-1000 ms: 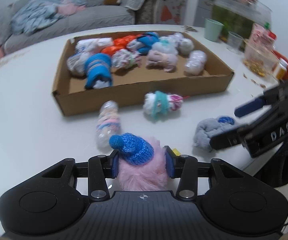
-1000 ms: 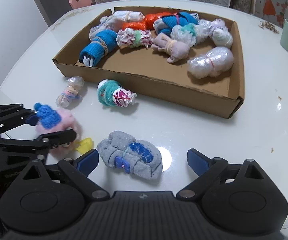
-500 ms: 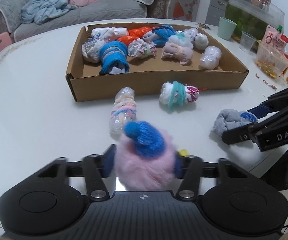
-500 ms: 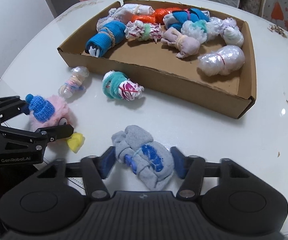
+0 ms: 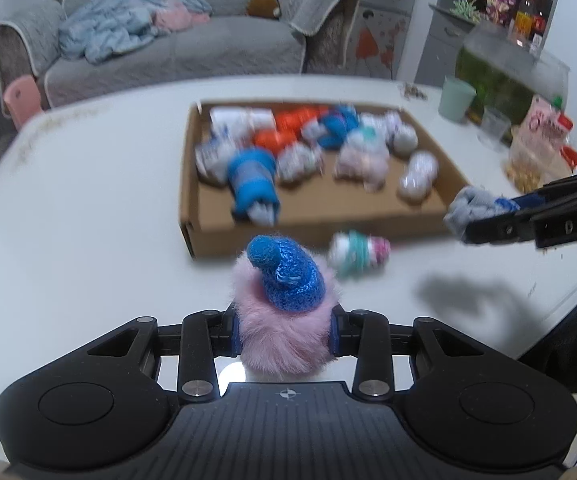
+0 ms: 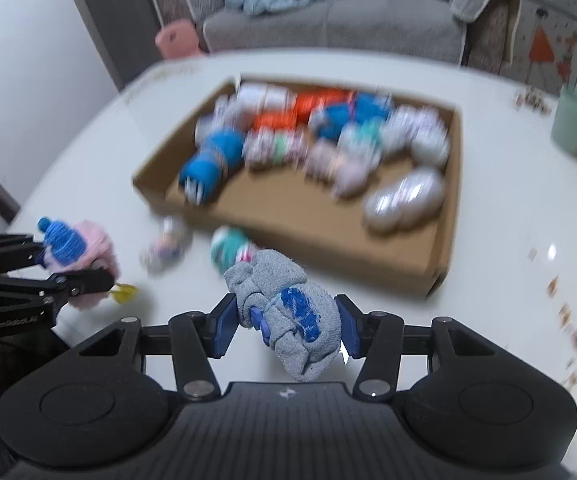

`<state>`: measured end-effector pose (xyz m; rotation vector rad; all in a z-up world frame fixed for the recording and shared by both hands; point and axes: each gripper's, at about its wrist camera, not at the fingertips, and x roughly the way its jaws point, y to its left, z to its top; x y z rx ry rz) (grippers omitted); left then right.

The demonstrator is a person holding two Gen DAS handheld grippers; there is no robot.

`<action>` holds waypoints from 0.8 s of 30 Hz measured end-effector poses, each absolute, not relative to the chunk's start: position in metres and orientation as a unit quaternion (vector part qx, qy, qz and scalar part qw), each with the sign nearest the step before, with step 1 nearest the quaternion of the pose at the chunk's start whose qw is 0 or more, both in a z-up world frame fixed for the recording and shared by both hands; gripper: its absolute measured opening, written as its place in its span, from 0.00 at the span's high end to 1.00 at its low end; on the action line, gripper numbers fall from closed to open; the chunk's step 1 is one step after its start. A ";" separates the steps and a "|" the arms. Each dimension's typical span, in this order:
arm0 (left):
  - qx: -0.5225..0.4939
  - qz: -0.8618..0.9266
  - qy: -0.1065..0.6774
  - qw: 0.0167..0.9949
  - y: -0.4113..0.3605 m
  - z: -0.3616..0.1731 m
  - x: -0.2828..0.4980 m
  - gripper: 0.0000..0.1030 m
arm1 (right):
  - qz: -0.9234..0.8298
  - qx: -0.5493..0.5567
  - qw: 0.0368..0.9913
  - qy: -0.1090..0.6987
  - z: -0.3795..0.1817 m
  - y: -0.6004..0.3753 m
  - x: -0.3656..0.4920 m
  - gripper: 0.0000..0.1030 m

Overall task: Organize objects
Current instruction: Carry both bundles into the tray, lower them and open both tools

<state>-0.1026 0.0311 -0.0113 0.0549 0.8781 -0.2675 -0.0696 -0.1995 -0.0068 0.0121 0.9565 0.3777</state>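
My left gripper (image 5: 284, 334) pinches a pink fluffy toy (image 5: 280, 344) with a blue knitted hat (image 5: 288, 276), held above the white table, and its jaws are still closing. My right gripper (image 6: 284, 326) grips a grey rolled sock bundle (image 6: 276, 288) with a blue patch, also in the air, with its jaws still closing too. Each view shows the other gripper: the right gripper (image 5: 484, 216) at the right edge, the left gripper (image 6: 72, 256) at the left edge. Ahead lies a shallow cardboard box (image 6: 328, 256) with several rolled bundles inside.
A teal and white bundle (image 6: 230, 242) and a clear wrapped bundle (image 6: 164, 248) lie on the table before the box. A yellow piece (image 6: 124, 292) sits under the toy. A mint cup (image 6: 574, 122), jars and crumbs (image 6: 568, 312) occupy the right side. A sofa (image 5: 168, 52) stands behind.
Both grippers rose off the table with their loads. The right jaws went from wide open around the grey bundle to closed on it. The left kept its hold on the pink toy.
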 end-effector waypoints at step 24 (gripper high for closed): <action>0.034 -0.173 0.439 0.881 -0.040 -0.034 0.017 0.57 | 0.224 -0.003 0.873 0.433 0.015 -0.206 0.029 0.54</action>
